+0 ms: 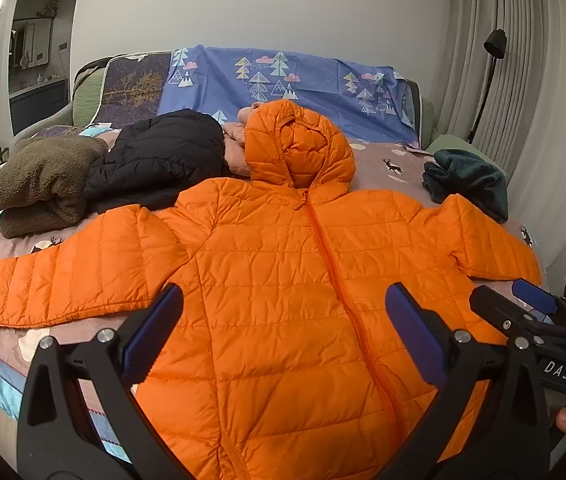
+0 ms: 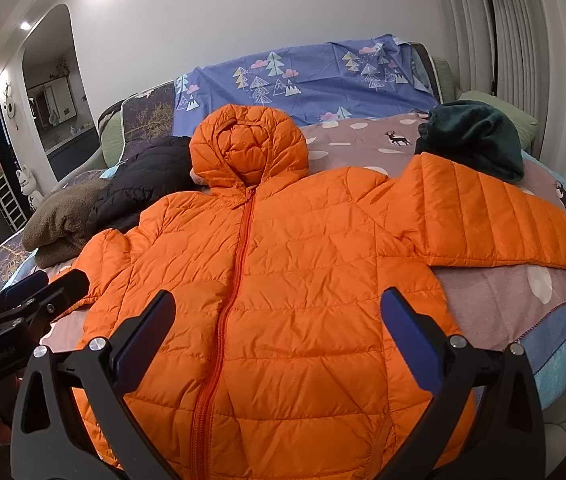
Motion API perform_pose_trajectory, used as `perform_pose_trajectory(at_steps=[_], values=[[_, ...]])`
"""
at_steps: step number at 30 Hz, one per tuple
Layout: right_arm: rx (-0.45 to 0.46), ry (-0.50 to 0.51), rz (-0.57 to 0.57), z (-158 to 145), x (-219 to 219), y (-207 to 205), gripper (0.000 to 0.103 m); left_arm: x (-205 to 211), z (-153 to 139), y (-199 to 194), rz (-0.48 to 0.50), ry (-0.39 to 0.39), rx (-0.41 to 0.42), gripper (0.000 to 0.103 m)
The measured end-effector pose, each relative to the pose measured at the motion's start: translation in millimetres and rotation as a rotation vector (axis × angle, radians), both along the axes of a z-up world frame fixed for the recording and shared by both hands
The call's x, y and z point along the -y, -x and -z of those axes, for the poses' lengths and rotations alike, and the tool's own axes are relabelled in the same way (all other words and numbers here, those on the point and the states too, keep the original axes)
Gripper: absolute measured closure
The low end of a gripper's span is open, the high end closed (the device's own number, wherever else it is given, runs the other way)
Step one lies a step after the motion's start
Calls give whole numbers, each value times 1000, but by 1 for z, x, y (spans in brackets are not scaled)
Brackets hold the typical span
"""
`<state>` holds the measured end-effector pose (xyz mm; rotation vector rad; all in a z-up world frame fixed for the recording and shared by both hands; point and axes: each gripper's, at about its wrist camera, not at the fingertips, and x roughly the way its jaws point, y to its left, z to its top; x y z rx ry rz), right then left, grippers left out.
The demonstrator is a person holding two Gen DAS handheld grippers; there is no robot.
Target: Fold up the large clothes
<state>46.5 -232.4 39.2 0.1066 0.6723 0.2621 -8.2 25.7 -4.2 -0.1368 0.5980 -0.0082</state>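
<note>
Grippers hang side by side above the lower half of an orange hooded puffer jacket point(image 1: 283, 280): the left gripper point(image 1: 283, 330) and the right gripper point(image 2: 277, 334) both stand wide open, holding nothing. The jacket lies face up and zipped on a deer-print bedspread point(image 2: 495, 304), sleeves spread. Beside its hood sit a black puffer jacket point(image 1: 155, 160) and a folded brown fleece point(image 1: 43, 184); a dark green garment point(image 2: 475, 140) lies near the other sleeve.

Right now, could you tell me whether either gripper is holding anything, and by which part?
Nothing is held. The left gripper and the right gripper are both open above the orange quilted hooded jacket, which lies spread flat on the bed.
</note>
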Motion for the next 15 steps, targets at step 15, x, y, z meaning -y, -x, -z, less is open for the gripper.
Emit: perform_pose_trajectory(at_steps=[15], values=[[-17, -5, -40, 6, -9, -5, 1, -40, 12, 0, -75, 37, -23, 2]])
